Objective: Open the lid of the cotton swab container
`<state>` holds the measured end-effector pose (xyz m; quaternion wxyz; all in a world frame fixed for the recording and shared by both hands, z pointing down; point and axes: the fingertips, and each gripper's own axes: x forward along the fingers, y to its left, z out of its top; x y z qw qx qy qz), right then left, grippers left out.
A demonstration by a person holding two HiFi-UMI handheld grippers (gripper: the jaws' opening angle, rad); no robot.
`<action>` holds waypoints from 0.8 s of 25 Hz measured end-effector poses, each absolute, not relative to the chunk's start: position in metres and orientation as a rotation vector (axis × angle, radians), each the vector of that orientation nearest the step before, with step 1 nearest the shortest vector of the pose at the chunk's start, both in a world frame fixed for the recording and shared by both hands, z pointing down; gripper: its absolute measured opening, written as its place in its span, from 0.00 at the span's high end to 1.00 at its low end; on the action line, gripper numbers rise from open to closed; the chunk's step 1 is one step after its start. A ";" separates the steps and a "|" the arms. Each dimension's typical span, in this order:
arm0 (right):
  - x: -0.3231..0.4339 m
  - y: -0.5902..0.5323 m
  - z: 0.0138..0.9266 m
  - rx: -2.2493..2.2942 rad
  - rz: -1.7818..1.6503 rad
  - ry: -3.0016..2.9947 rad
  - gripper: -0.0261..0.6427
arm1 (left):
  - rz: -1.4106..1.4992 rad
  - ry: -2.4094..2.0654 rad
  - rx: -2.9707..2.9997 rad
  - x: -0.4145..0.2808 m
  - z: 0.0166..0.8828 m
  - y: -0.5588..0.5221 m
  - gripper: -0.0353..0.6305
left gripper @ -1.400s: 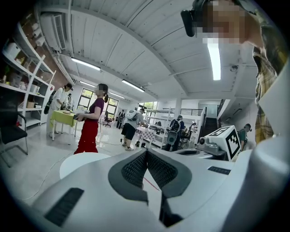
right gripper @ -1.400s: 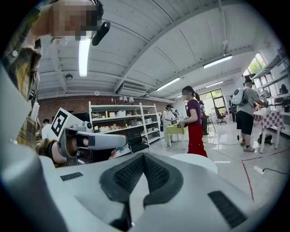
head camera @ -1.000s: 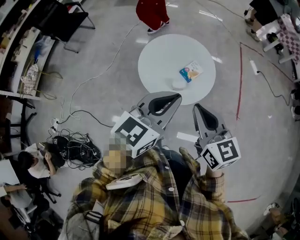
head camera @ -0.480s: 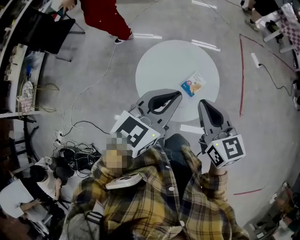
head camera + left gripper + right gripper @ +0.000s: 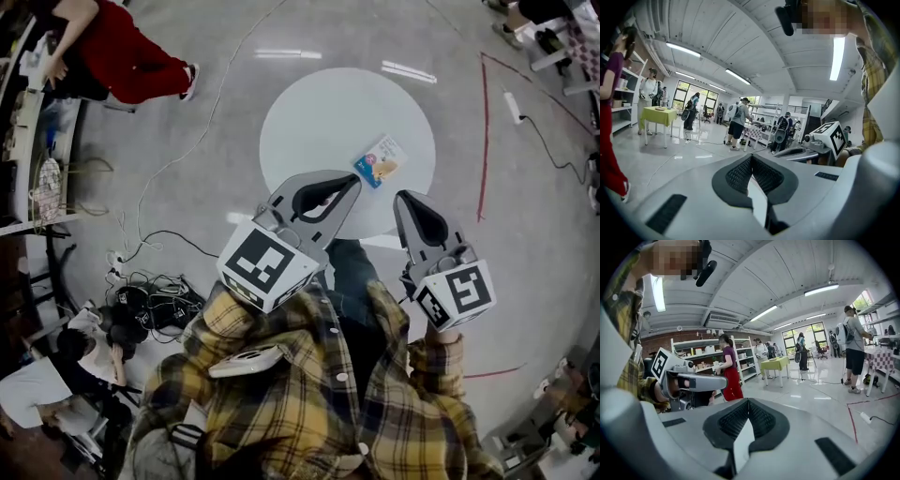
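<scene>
A round white table (image 5: pixel 319 122) stands on the floor ahead of me. On its near right part lies a small blue and orange pack (image 5: pixel 380 159). My left gripper (image 5: pixel 352 181) is held above the table's near edge, shut, with nothing between its jaws, and it hides part of the tabletop. My right gripper (image 5: pixel 401 199) hangs just right of it, also shut and empty. In the left gripper view the left gripper (image 5: pixel 751 157) points level across the room, as the right gripper (image 5: pixel 748 400) does in the right gripper view; neither view shows the table.
A person in red (image 5: pixel 122 56) is at the far left by shelves. Cables and a power strip (image 5: pixel 150 295) lie on the floor at left, near a seated person (image 5: pixel 47 375). A red tape line (image 5: pixel 483 141) runs right of the table. Several people stand in the hall.
The table has drifted slightly left and nearer in the head view, and the person in red has walked off to the left. Both grippers stay shut and raised.
</scene>
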<state>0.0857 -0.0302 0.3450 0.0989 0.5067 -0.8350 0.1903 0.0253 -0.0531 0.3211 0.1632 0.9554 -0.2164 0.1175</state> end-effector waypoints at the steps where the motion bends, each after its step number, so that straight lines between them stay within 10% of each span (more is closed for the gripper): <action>1: 0.086 -0.032 0.345 1.480 0.553 -2.473 0.94 | 0.337 -0.620 2.723 0.026 0.321 -0.054 0.92; 20: 0.070 -0.035 0.366 1.398 0.617 -2.495 0.94 | 0.420 -0.693 2.683 0.013 0.357 -0.049 0.92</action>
